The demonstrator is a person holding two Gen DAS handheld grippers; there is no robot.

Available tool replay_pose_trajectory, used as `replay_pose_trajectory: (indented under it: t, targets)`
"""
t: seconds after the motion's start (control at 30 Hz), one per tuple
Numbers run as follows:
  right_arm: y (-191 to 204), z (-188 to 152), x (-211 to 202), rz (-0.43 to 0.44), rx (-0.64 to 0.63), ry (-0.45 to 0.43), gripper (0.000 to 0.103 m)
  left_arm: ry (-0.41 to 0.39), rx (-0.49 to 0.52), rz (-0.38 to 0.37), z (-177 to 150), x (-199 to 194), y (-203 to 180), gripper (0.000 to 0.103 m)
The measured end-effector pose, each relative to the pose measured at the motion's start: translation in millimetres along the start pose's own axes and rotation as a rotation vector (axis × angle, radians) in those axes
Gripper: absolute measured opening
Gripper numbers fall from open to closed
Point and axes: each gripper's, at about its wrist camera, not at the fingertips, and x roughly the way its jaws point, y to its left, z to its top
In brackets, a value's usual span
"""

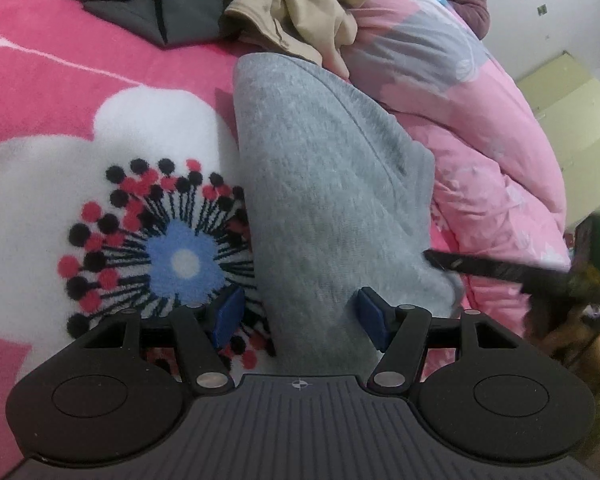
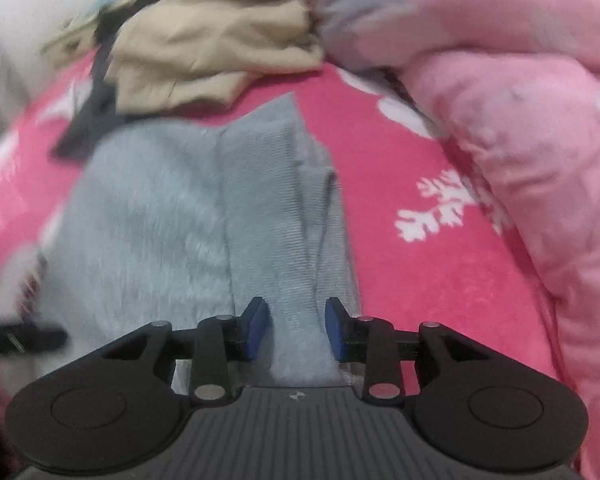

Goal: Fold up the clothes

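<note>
The grey garment (image 1: 324, 200) lies folded lengthwise on the pink flowered blanket (image 1: 40, 80), running away from both tools. The left gripper (image 1: 300, 320) is low over its near end, jaws wide apart, one blue pad on the cloth and the other over the blanket, gripping nothing. The right gripper (image 2: 298, 330) hangs over the garment's near right edge, jaws parted and empty. Beyond lie beige clothes (image 1: 300, 8), a dark grey garment (image 1: 148, 4) and a pink quilt (image 2: 520, 140).

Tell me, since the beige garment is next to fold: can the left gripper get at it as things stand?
Probably yes. The left gripper is open, over the grey garment; the beige garment lies uncovered beyond it on the blanket, nothing between.
</note>
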Motion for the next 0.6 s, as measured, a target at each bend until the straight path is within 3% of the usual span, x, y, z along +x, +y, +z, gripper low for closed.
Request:
replay_pose_trajectory:
  t: [0.1,0.17,0.37,0.47,0.6]
  targets:
    - [-6,19,-22,0.024,0.074,-0.063,0.033,-0.003,-0.009,-0.003,1,1,0,0.062]
    - [4,32,-20,0.036,0.036,-0.115,0.033,-0.004,-0.008,-0.002,2,1,0,0.062]
    - [20,42,54,0.024,-0.061,-0.053,0.034,-0.001,-0.011,-0.005,1,0,0,0.062]
    - [17,57,27,0.012,-0.005,-0.045,0.03,0.0,-0.022,-0.011,2,0,2,0.062]
    - [24,79,3,0.063,0.004,-0.122,0.03,0.002,-0.025,-0.018,3,1,3,0.062]
